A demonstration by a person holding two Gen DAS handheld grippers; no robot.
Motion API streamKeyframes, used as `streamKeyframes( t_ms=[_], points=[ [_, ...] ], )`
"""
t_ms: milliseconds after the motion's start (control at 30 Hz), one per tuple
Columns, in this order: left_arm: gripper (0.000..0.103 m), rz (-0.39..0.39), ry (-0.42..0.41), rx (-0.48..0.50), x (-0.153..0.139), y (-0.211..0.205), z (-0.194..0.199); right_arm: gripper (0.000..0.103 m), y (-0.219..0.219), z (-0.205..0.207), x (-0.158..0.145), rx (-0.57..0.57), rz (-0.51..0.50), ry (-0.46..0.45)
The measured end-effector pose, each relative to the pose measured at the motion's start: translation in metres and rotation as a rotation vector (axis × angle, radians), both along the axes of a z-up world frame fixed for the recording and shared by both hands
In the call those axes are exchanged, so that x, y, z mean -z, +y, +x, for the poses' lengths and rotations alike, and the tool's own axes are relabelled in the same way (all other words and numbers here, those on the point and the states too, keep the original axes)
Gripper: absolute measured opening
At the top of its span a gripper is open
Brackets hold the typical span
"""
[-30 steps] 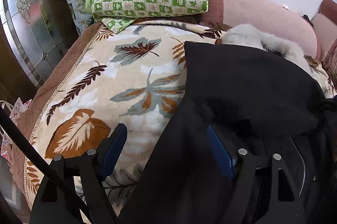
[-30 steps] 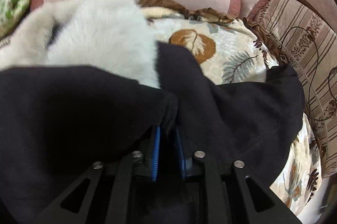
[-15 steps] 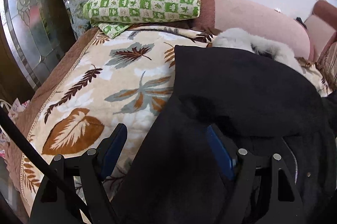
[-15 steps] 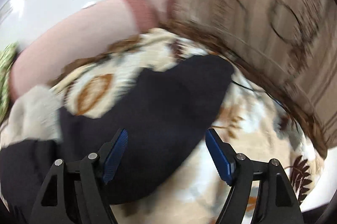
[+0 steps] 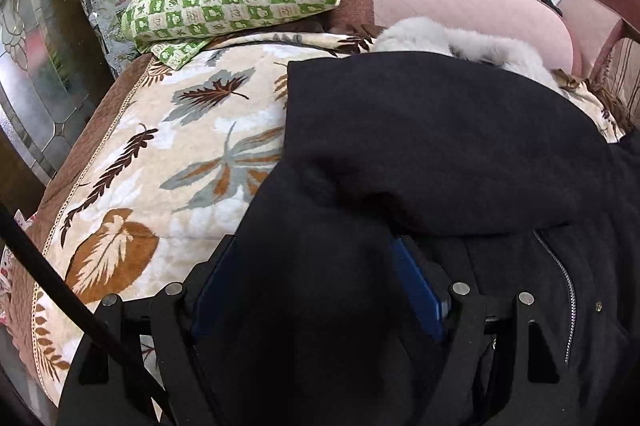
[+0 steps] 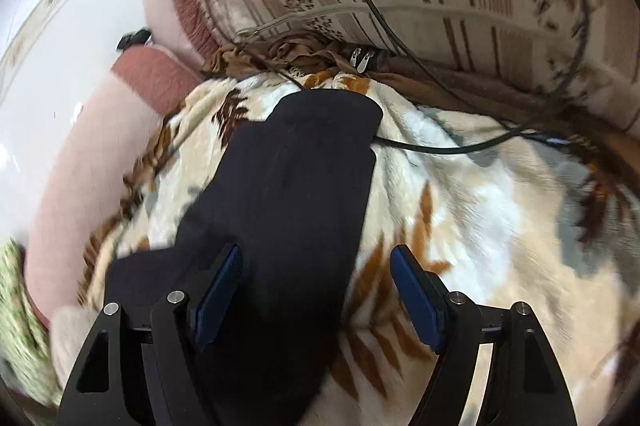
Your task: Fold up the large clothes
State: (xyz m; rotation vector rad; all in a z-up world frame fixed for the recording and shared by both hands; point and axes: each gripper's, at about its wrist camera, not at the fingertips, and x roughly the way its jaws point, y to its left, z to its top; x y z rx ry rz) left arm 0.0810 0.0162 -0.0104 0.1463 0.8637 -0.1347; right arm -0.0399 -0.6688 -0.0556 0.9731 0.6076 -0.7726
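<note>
leaf-print blanket (image 6: 500,226) under black coat (image 5: 440,129)

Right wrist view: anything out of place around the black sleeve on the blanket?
Yes. A black cable lies loose across the leaf-print blanket and runs under the cuff end of the black coat sleeve. It could snag when the sleeve is folded. The right gripper is open above the sleeve.

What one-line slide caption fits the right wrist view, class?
Open right gripper poised over a black coat sleeve lying flat on a leaf-patterned blanket.
</note>
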Motion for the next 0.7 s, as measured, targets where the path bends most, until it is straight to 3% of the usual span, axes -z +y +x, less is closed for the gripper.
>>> streamKeyframes(
  t_ms=[100, 133, 167, 200, 267, 367, 533, 700],
  points=[
    [0.077, -0.028, 0.022, 0.006, 0.003, 0.001, 0.002, 0.081, -0.009, 0.006, 0.013, 0.008, 0.04, 0.006],
    [0.077, -0.025, 0.024, 0.003, 0.004, 0.002, 0.004, 0.076, -0.01, 0.009, 0.015, 0.011, 0.043, 0.017],
    [0.077, -0.018, 0.028, -0.002, 0.006, 0.002, 0.005, 0.051, -0.011, 0.01, 0.016, 0.003, 0.041, 0.005],
    [0.077, -0.013, 0.038, -0.008, 0.009, 0.002, 0.007, 0.038, -0.011, 0.012, 0.015, -0.012, 0.049, -0.016],
    [0.077, -0.022, 0.056, -0.014, 0.012, 0.004, 0.009, 0.024, -0.007, 0.013, 0.002, -0.016, 0.026, -0.013],
    [0.077, -0.04, 0.057, -0.019, 0.009, 0.007, 0.007, 0.018, 0.007, 0.014, -0.029, -0.036, -0.057, 0.014],
    [0.077, -0.026, -0.009, -0.03, -0.005, 0.01, -0.001, 0.015, 0.053, 0.016, -0.1, -0.088, -0.27, 0.08],
    [0.077, -0.055, -0.028, -0.07, -0.016, 0.024, -0.002, 0.014, 0.133, 0.025, -0.166, -0.239, -0.445, 0.054]
  ],
)
